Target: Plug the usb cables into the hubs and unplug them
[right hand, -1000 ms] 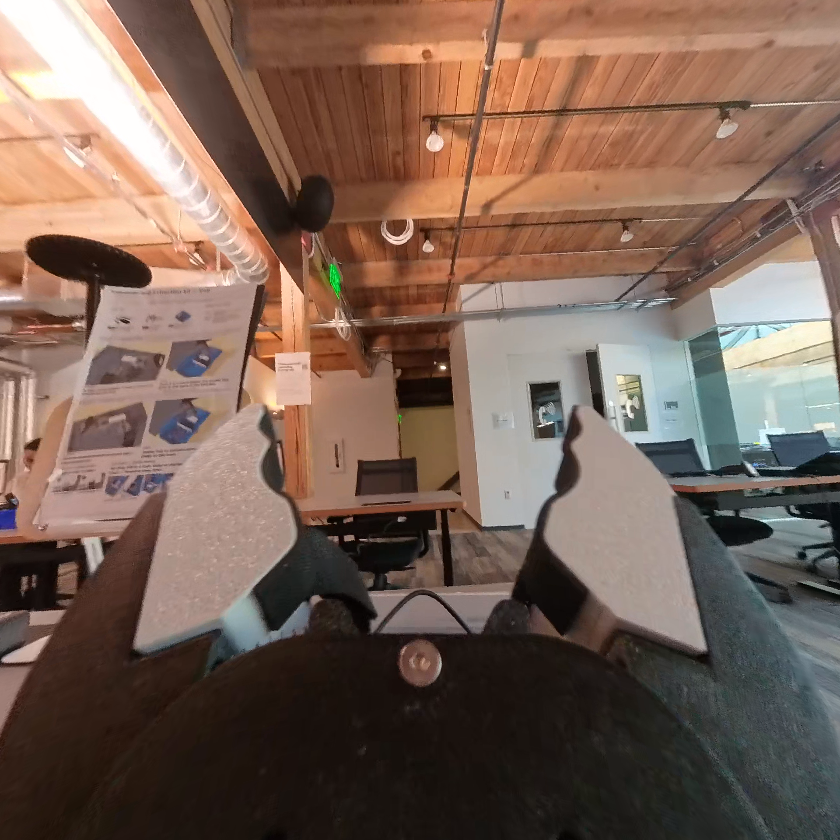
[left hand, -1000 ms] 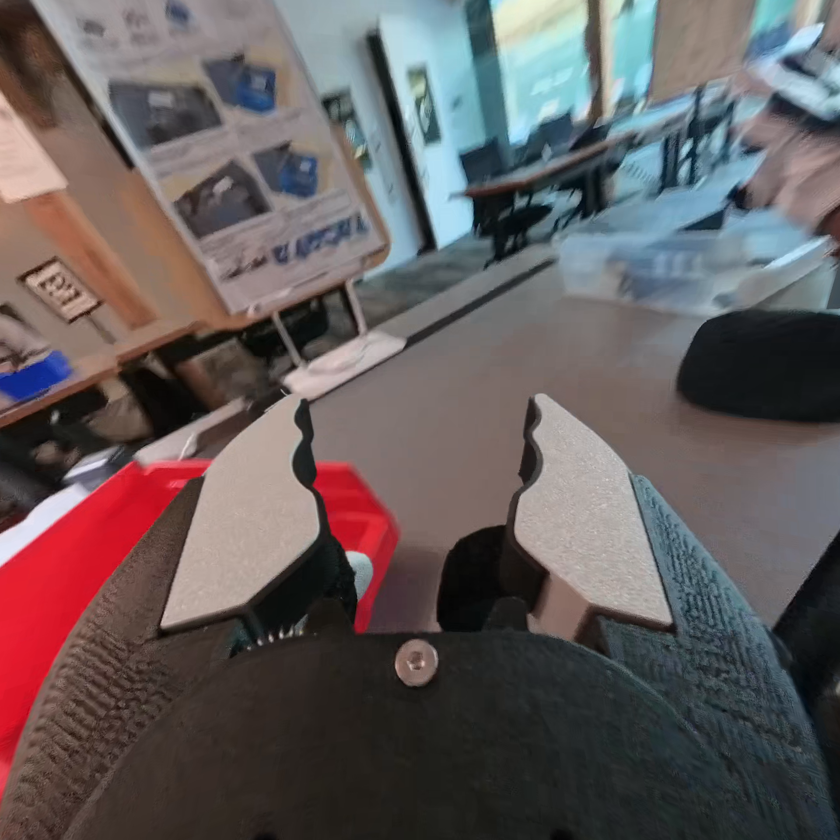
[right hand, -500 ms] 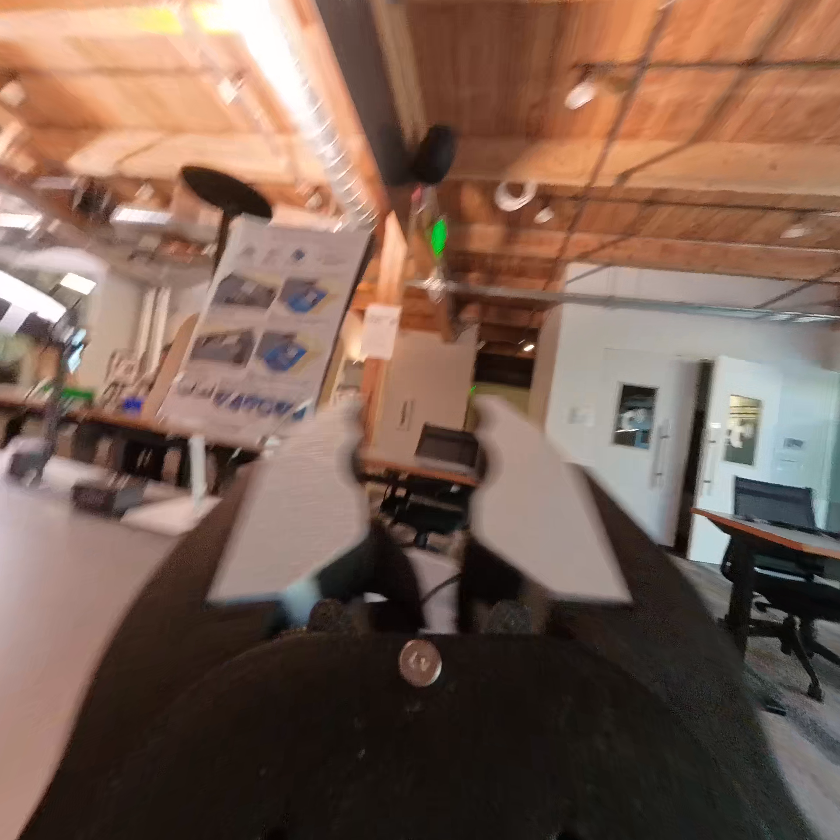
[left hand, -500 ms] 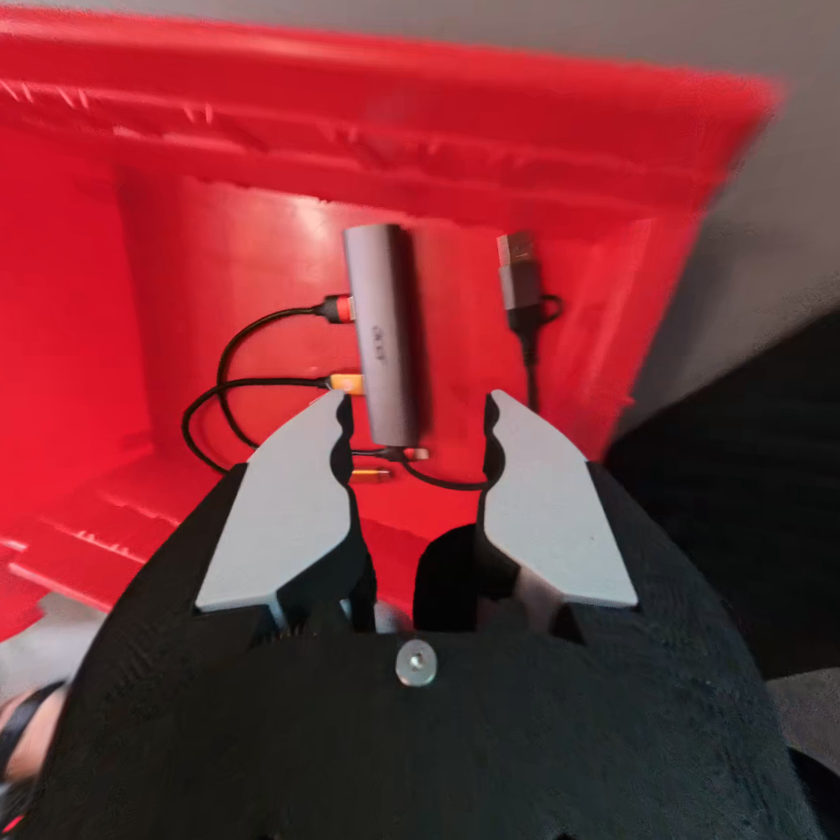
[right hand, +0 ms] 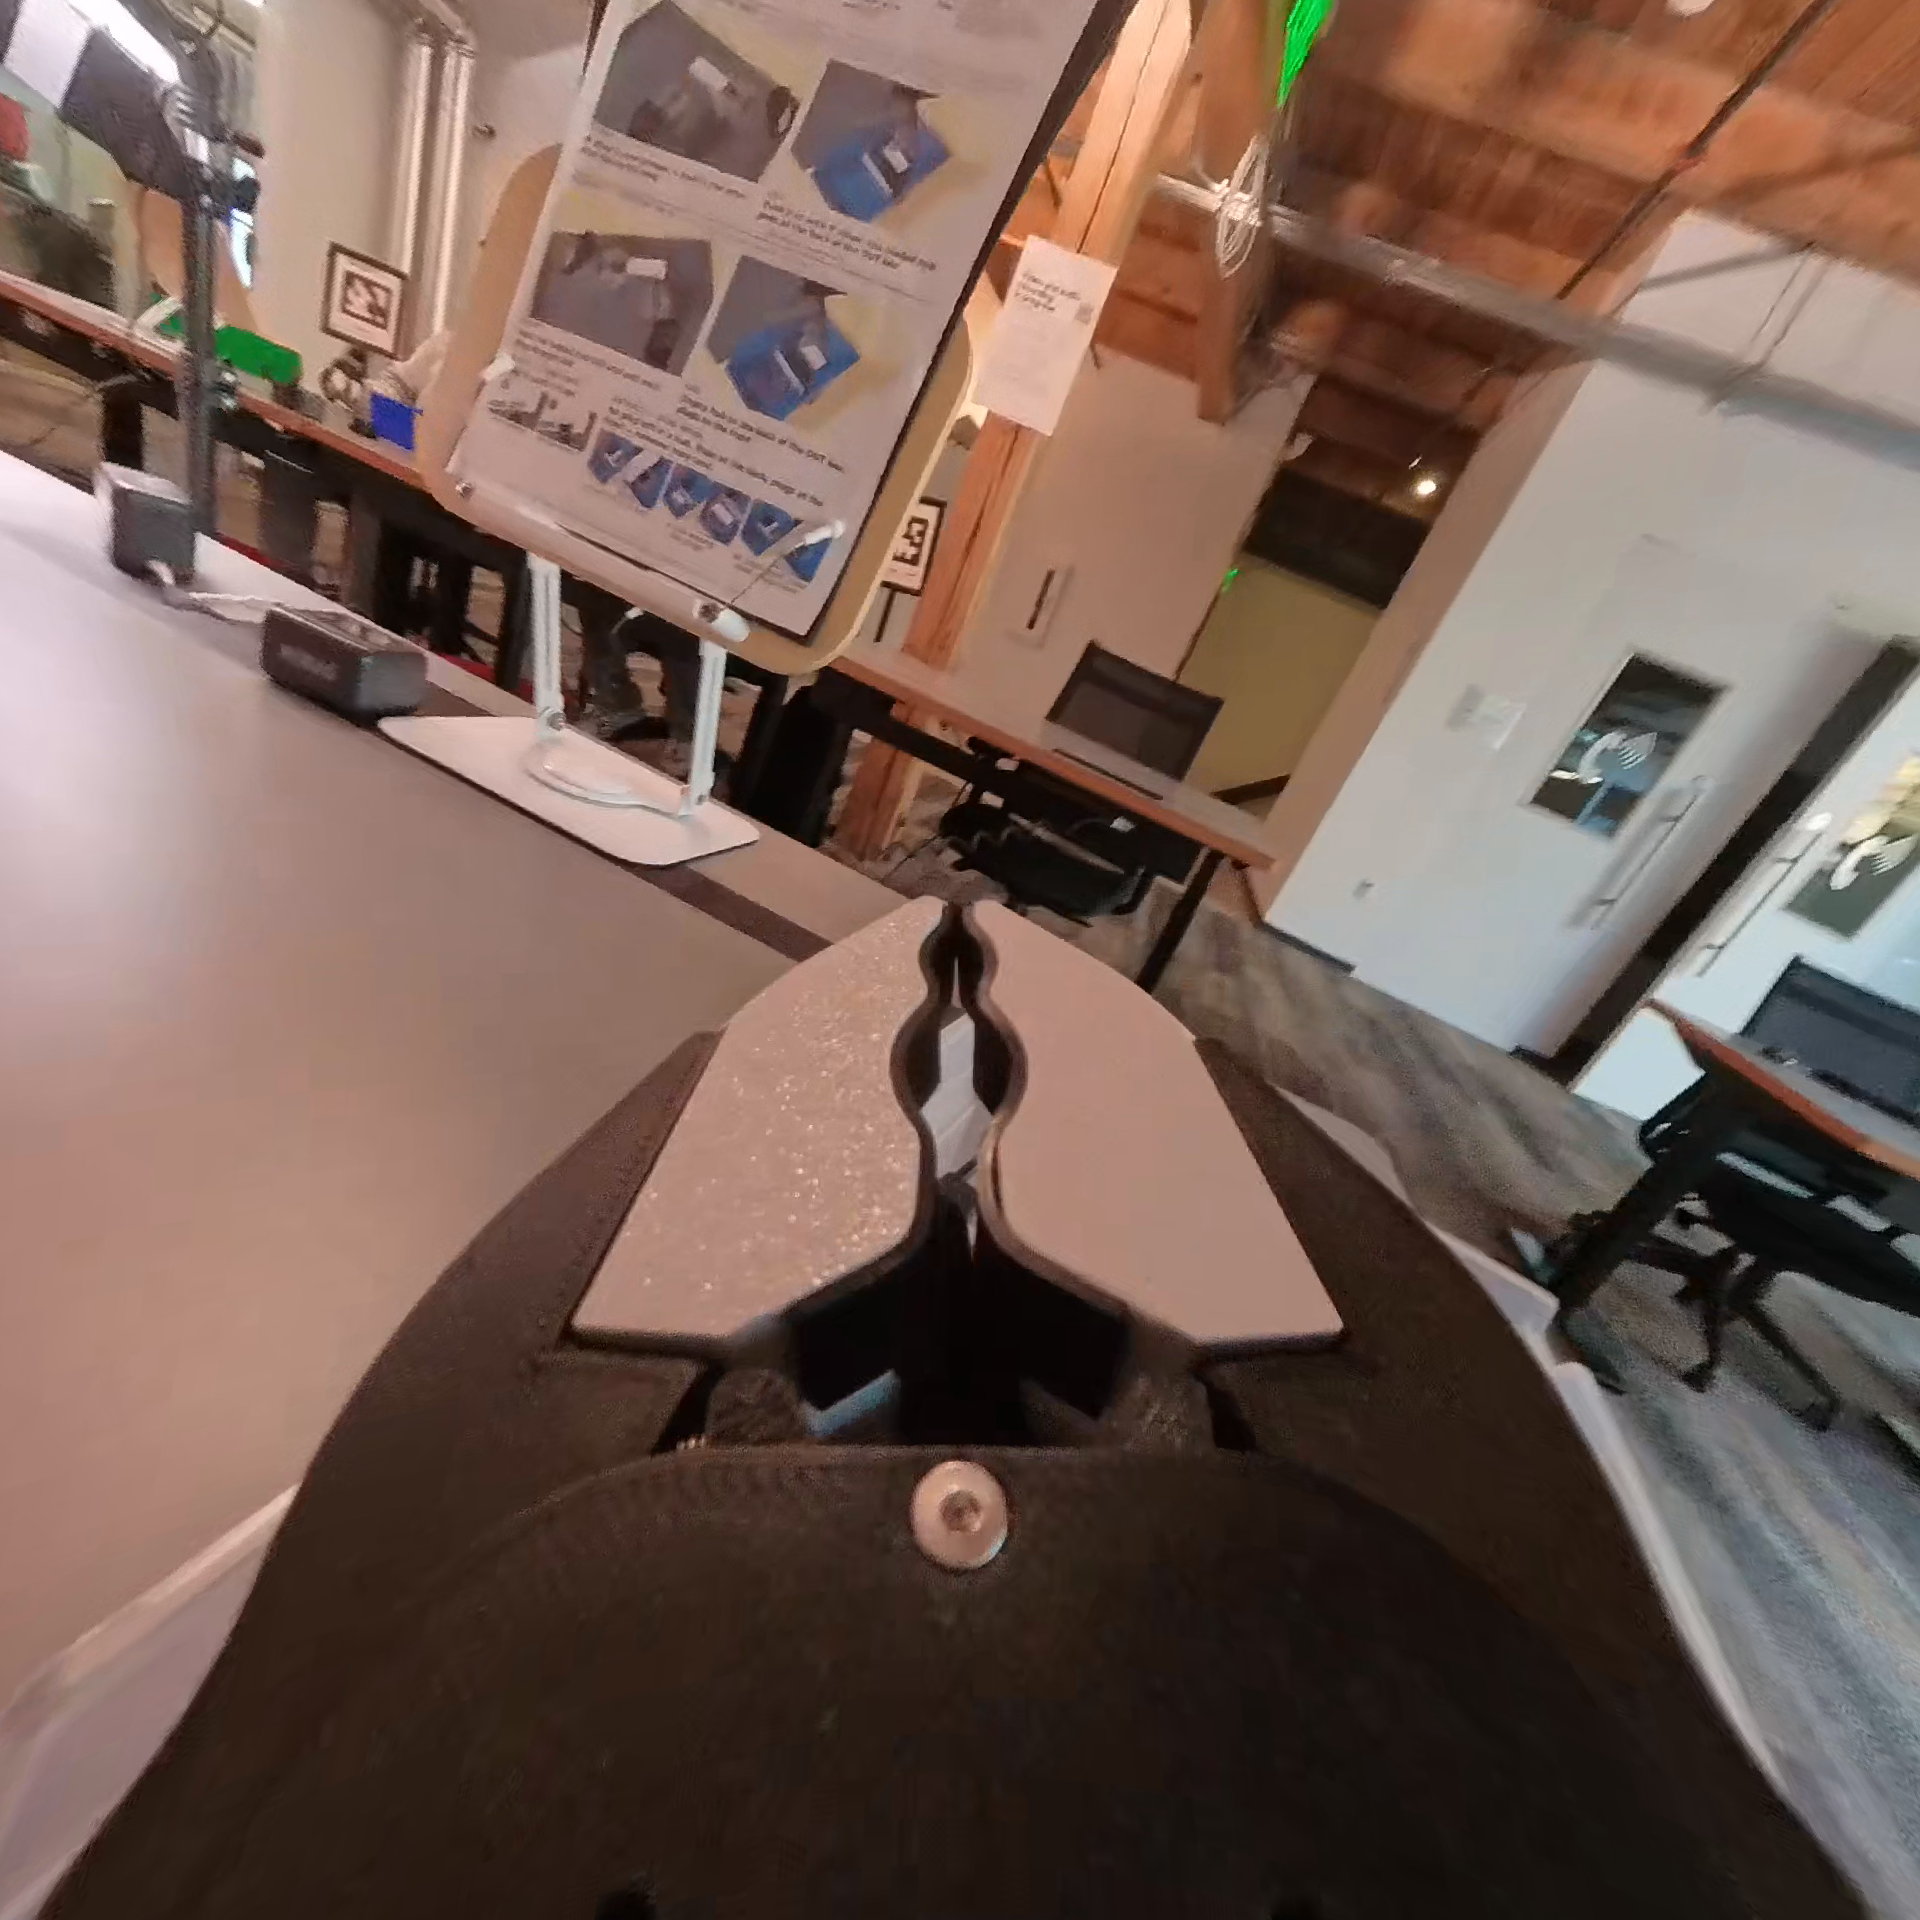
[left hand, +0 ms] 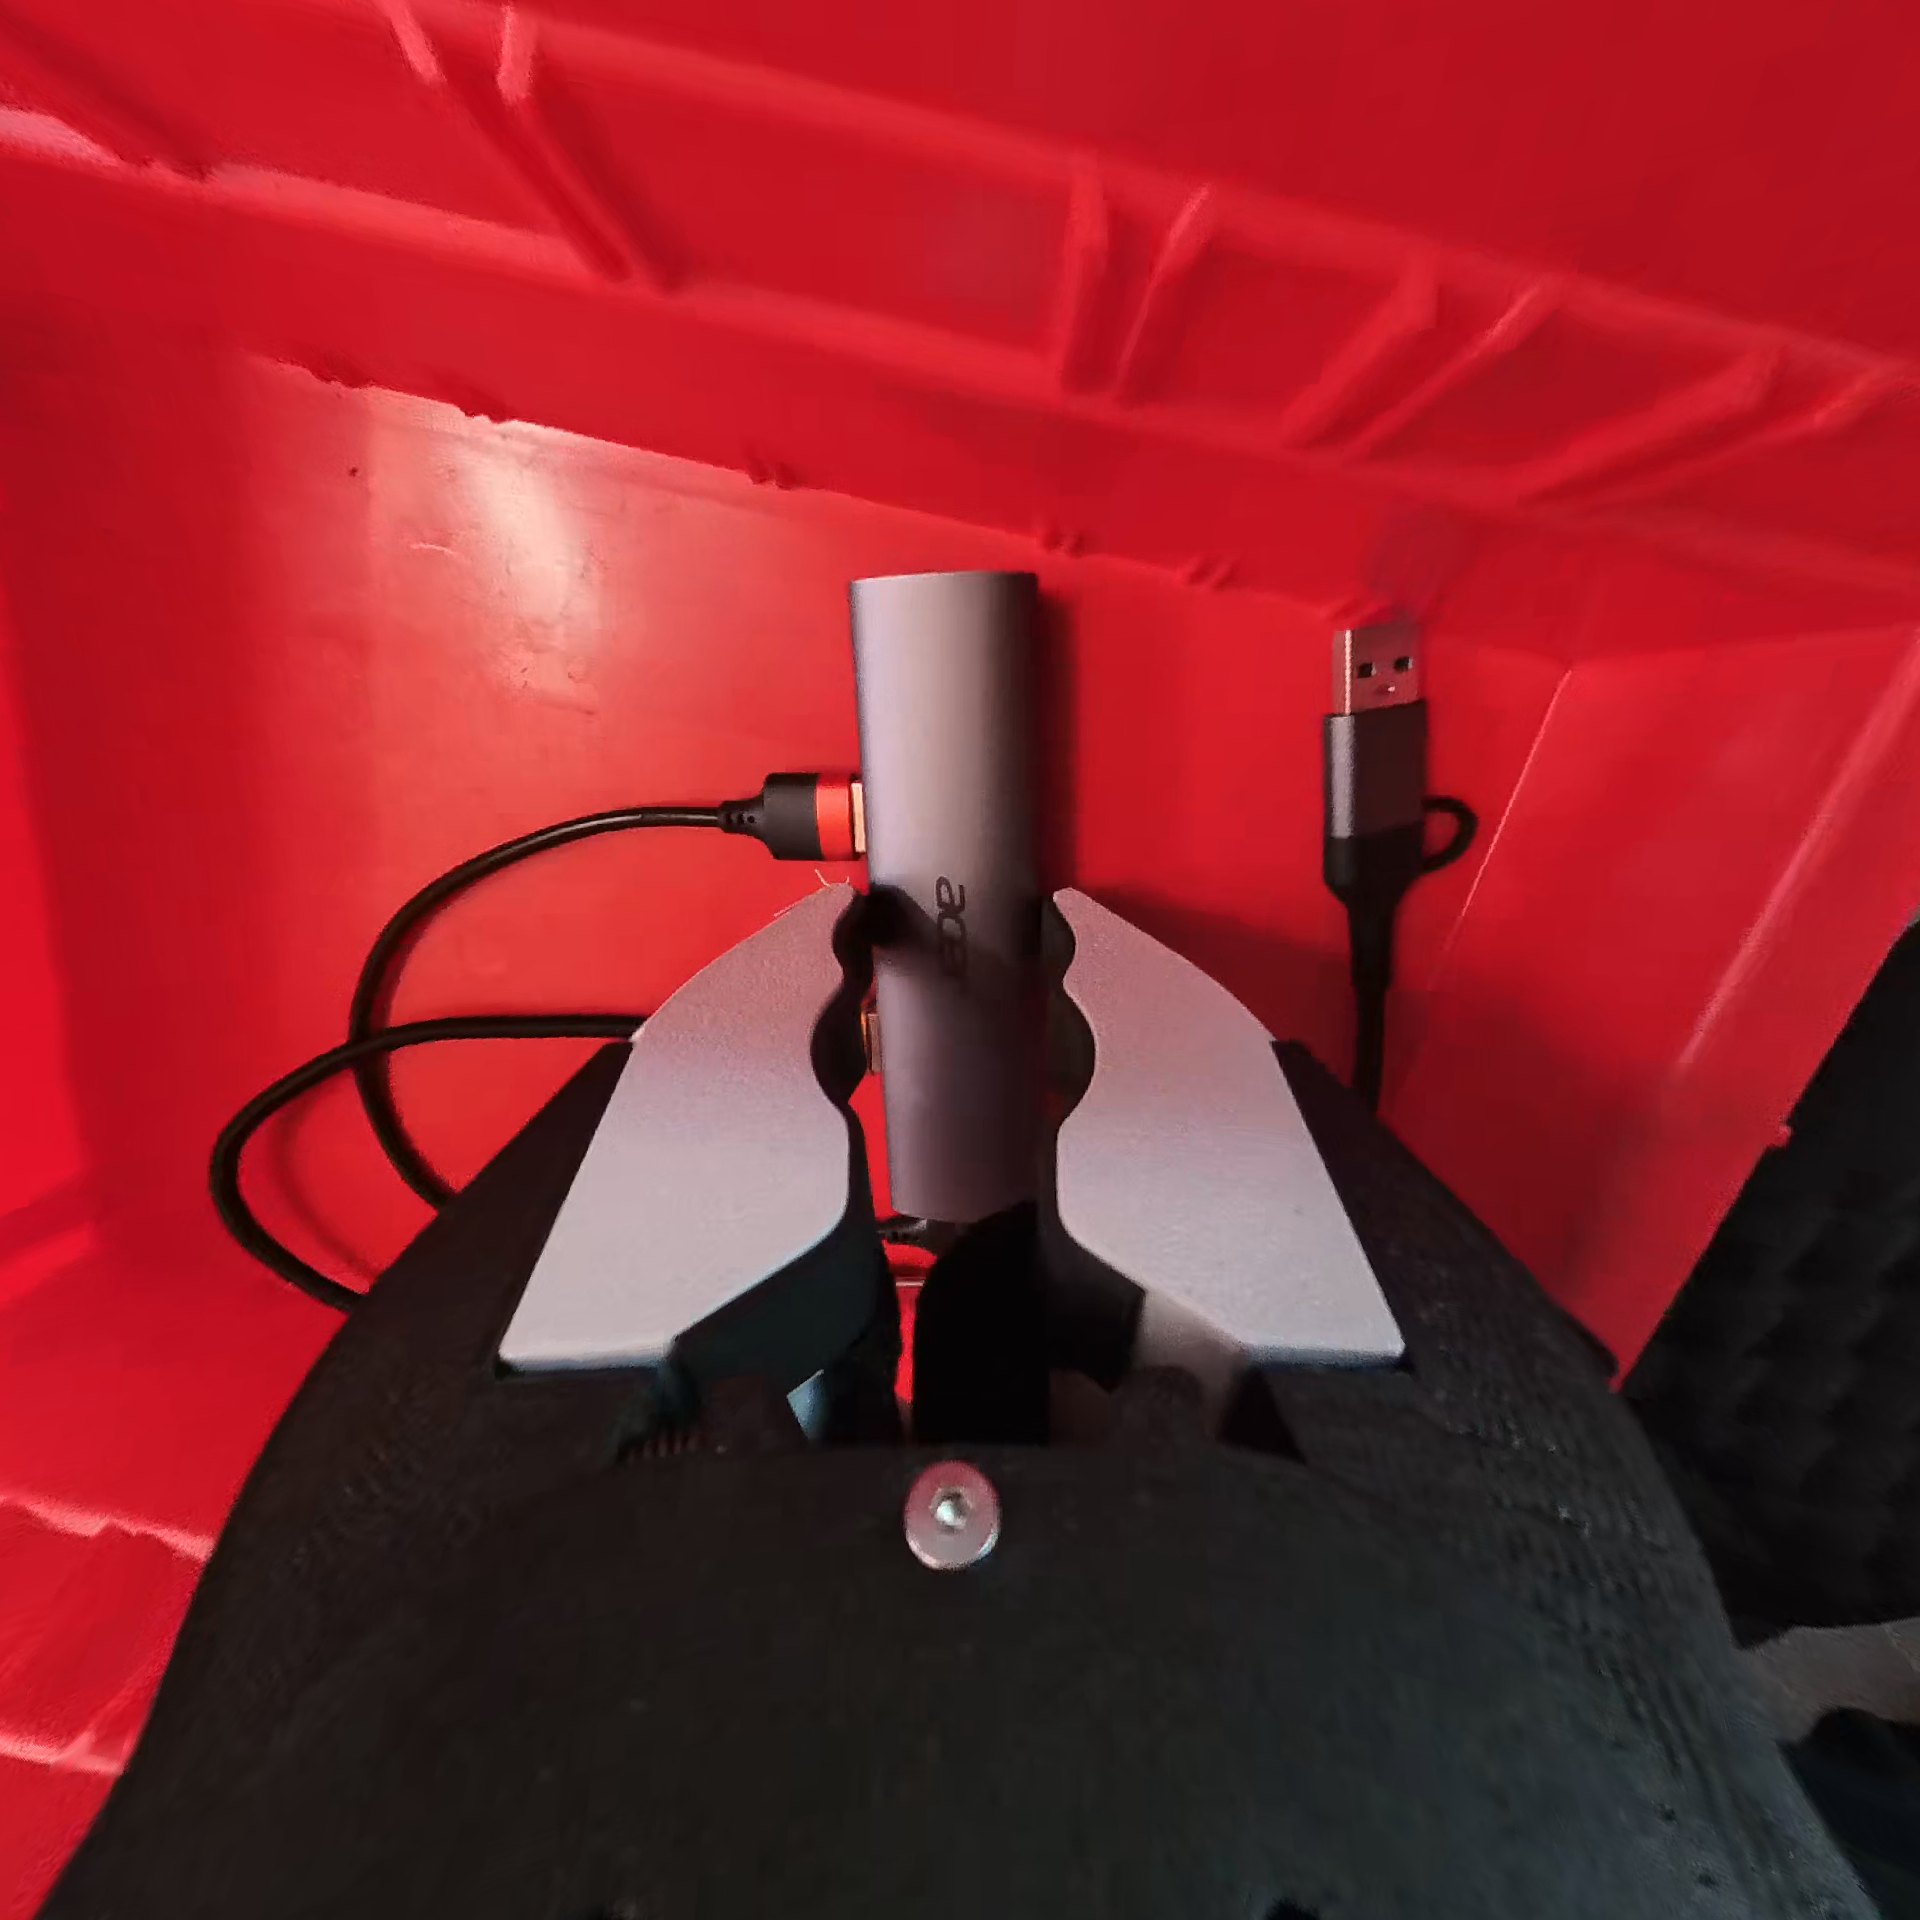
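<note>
A grey USB hub [left hand: 945,748] lies in a red bin [left hand: 416,623], in the left wrist view. A black cable [left hand: 416,935] with a red-collared plug [left hand: 816,831] is plugged into the hub's left side. A second orange plug [left hand: 871,1039] shows just below it, partly hidden by my finger. The hub's own grey USB plug [left hand: 1374,727] lies loose to the right. My left gripper [left hand: 951,914] is shut on the hub's near half, one finger on each side. My right gripper [right hand: 958,914] is shut and empty, above the grey table [right hand: 260,987].
The bin's ribbed red walls close in around the hub on the far, left and right sides. A black textured object [left hand: 1818,1351] sits just right of the bin. A poster stand [right hand: 748,260] and a small dark box [right hand: 338,665] stand at the table's far side. My hands' fingertips stand some 65 cm from each other.
My left gripper swung down into the red bin, moved up to the hub and closed on it. My right gripper tilted down from the ceiling towards the table and closed.
</note>
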Tool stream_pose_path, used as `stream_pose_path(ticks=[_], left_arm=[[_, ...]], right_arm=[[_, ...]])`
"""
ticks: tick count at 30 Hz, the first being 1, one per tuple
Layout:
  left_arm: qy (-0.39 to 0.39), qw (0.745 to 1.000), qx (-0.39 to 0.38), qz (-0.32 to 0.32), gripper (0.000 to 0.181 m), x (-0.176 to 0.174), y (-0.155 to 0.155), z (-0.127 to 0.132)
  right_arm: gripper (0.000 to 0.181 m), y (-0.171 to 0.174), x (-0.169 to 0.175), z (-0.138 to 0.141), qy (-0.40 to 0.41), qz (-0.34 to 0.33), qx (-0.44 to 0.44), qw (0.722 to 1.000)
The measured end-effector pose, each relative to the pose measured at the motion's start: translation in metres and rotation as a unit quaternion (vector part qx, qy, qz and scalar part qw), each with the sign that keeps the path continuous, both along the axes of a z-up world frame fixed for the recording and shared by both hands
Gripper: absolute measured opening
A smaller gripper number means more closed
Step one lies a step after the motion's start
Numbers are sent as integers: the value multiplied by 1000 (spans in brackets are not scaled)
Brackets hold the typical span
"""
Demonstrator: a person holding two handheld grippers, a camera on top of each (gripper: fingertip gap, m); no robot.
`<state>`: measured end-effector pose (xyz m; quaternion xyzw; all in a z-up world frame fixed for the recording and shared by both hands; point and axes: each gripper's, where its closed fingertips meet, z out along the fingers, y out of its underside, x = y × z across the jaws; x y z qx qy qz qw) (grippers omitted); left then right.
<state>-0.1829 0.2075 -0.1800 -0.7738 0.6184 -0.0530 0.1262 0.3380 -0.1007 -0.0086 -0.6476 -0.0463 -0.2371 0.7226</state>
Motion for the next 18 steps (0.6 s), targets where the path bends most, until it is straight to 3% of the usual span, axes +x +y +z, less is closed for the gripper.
stream_pose_path(ticks=[2,3,5,7,9,10,11,12,13,15,17,18], left_arm=[[5,999,42,0,31,-3,2,2],[12,997,73,0,31,-6,4,3],[11,988,157,-1,31,-8,7,14],[-14,966,257,4,30,-6,8,34],[-57,927,370,11,30,-5,5,64],[-83,902,424,11,30,-3,0,79],[-112,872,477,8,30,-1,-7,96],[-140,838,528,2,30,2,-17,112],[-162,804,571,-9,30,6,-29,126],[-201,741,640,-30,29,15,-57,149],[-214,696,684,-54,29,27,-84,163],[-220,677,700,-65,29,33,-97,169]], right_arm=[[1,-1,1,0,18,7,12,1000],[14,-2,5,3,21,-1,29,999],[82,-8,14,18,19,-38,89,995],[114,-12,19,24,11,-64,103,993],[122,-17,22,29,-1,-80,118,990],[123,-19,23,32,-2,-83,126,989],[111,-22,22,33,-3,-83,131,988],[70,-24,20,33,-7,-77,131,988],[0,-26,15,31,-14,-61,121,991],[0,-22,5,28,7,-13,105,994],[1,-17,5,22,38,5,98,994],[11,-15,7,21,49,5,102,994]])
